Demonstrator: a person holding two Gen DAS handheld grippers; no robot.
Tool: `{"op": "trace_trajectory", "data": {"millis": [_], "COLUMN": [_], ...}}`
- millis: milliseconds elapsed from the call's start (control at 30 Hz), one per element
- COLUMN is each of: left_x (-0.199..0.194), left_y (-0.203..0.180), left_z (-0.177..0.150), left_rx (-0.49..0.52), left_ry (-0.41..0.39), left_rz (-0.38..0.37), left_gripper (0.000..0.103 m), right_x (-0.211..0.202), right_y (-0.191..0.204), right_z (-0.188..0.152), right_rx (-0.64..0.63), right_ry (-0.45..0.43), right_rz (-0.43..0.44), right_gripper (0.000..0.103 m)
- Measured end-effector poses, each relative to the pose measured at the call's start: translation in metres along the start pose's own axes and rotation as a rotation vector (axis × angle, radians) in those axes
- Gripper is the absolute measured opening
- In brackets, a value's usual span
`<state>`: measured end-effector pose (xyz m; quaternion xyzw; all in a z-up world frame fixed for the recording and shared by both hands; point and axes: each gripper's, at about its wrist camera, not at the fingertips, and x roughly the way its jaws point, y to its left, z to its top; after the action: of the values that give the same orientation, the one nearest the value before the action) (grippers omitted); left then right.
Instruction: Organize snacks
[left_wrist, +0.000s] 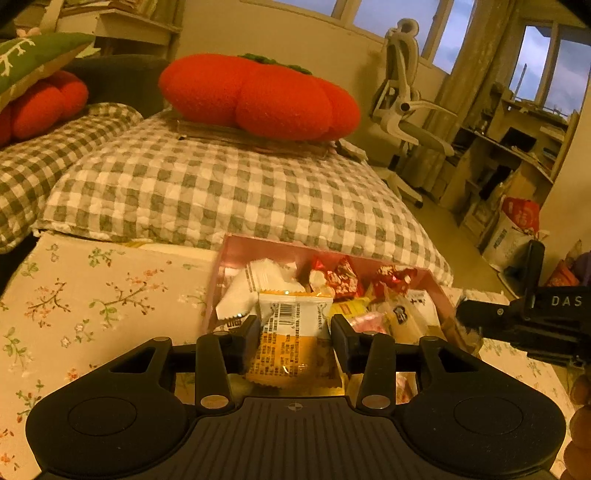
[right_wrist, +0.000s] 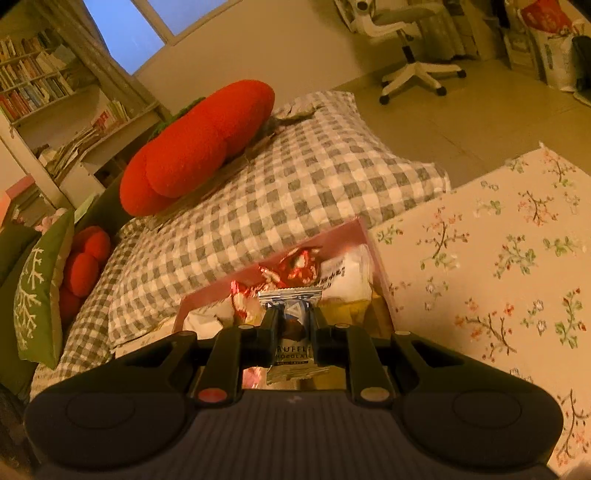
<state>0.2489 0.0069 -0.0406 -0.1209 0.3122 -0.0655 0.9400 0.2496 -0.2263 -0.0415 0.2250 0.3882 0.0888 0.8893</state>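
Low centre of my left view, the left gripper (left_wrist: 294, 332) clamps an orange-and-white packet (left_wrist: 293, 341). In the right view, the right gripper (right_wrist: 291, 325) pinches a truffle chocolate bar (right_wrist: 291, 343) narrowly. Both hang just over the pink box (left_wrist: 280, 246) of mixed snacks at mid-frame, on the floral cloth (left_wrist: 92, 295). I judge this the sorting step: next, each snack needs its own spot. Beyond, the checked cushion (left_wrist: 221, 184).
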Motion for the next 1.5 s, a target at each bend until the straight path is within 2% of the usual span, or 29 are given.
{"op": "trace_trajectory", "data": {"millis": [67,167,267,367,467,667,733,833,900,967,1067,1133,1200,1233,1367,1433,1500], "left_x": [0.001,-0.005,-0.016,-0.026,-0.032,-0.024,-0.021,-0.034,-0.045,-0.048,-0.042,-0.036,-0.031,-0.027,-0.004,0.008,0.015], "left_y": [0.001,0.003,0.007,0.019,0.027,0.028,0.039,0.060,0.072,0.083,0.097,0.102,0.104,0.104,0.093,0.086,0.079], "left_z": [0.001,0.003,0.008,0.012,0.014,0.004,0.002,0.009,0.015,0.017,0.014,0.010,0.007,0.005,-0.001,-0.007,-0.010], "left_rx": [-0.011,-0.019,-0.005,-0.069,-0.101,-0.063,-0.113,-0.189,-0.204,-0.218,-0.227,-0.215,-0.225,-0.222,-0.188,-0.159,-0.105], "left_ry": [0.001,-0.008,-0.039,-0.044,-0.052,0.006,0.019,-0.037,-0.087,-0.102,-0.060,-0.025,-0.002,0.015,0.085,0.129,0.119], "left_rz": [-0.004,-0.017,0.001,-0.018,-0.023,-0.053,-0.058,-0.100,-0.062,0.020,0.118,0.196,0.183,0.164,0.166,0.191,0.251], "left_gripper": [0.044,0.055,0.066,0.066,0.067,0.067,0.066,0.067,0.070,0.072,0.072,0.072,0.072,0.073,0.073,0.073,0.072], "right_x": [0.006,0.005,-0.003,-0.011,-0.012,-0.014,-0.015,-0.014,-0.013,-0.011,-0.011,-0.014,-0.016,-0.015,-0.015,-0.013,-0.011], "right_y": [-0.001,0.000,0.002,0.002,0.006,0.017,0.020,0.023,0.027,0.030,0.041,0.053,0.068,0.077,0.099,0.099,0.096], "right_z": [0.001,0.002,0.001,0.001,-0.001,-0.009,-0.010,-0.011,-0.012,-0.014,-0.018,-0.024,-0.032,-0.039,-0.061,-0.064,-0.062], "right_rx": [0.008,-0.001,-0.015,0.004,0.002,-0.041,-0.051,-0.076,-0.099,-0.117,-0.146,-0.149,-0.159,-0.172,-0.232,-0.237,-0.227], "right_ry": [-0.004,-0.025,-0.032,-0.042,-0.030,-0.011,-0.013,-0.015,-0.017,-0.013,-0.001,0.018,0.060,0.088,0.145,0.155,0.158], "right_rz": [0.006,-0.010,-0.015,-0.024,-0.024,-0.035,-0.039,-0.050,-0.062,-0.070,-0.080,-0.048,0.000,0.011,-0.030,-0.029,-0.039], "right_gripper": [0.018,0.025,0.031,0.041,0.044,0.047,0.048,0.049,0.049,0.049,0.050,0.052,0.057,0.065,0.071,0.073,0.073]}}
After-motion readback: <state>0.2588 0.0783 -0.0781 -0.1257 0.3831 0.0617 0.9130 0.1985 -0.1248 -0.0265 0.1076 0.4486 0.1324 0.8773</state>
